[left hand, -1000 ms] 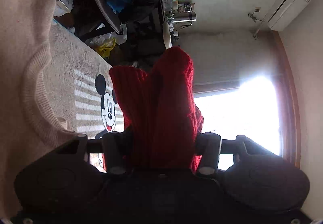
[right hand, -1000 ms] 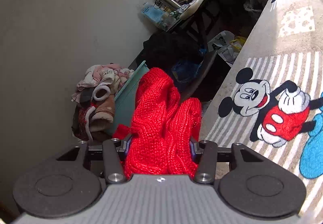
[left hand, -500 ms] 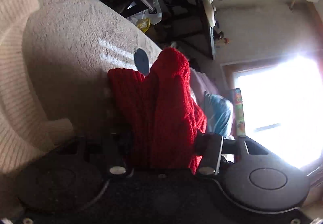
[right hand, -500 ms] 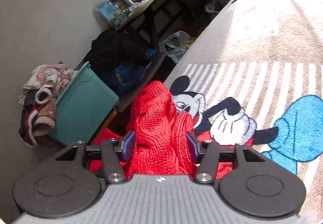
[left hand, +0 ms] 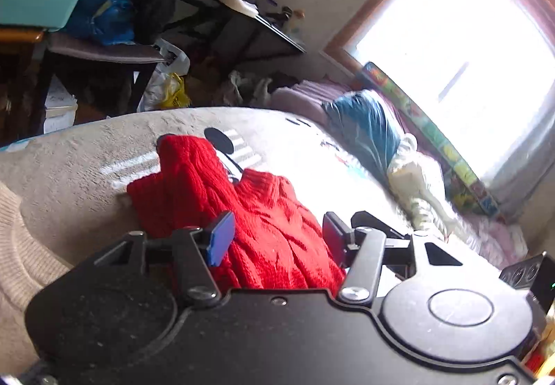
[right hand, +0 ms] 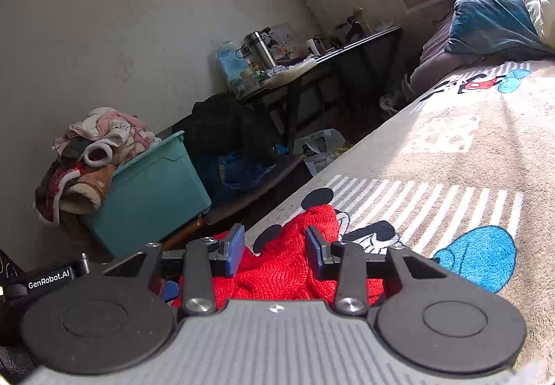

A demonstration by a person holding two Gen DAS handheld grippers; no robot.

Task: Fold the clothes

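A red knit garment lies bunched on the cartoon-print bed blanket, near the bed's edge. My left gripper is low over it, and the knit fills the space between its blue pads, which hold it. In the right wrist view the same red garment sits between the jaws of my right gripper. Those jaws are closing on it, and a fold rises past the right pad. A cream sweater lies at the left edge of the left wrist view.
The blanket stretches right towards a blue pillow by the window. Beyond the bed edge stand a teal bin heaped with clothes, a chair with dark bags, and a cluttered black table.
Both grippers came down from holding the red garment up in the air to bed level, so it now rests on the blanket. The left view rolled upright. The right jaws narrowed.
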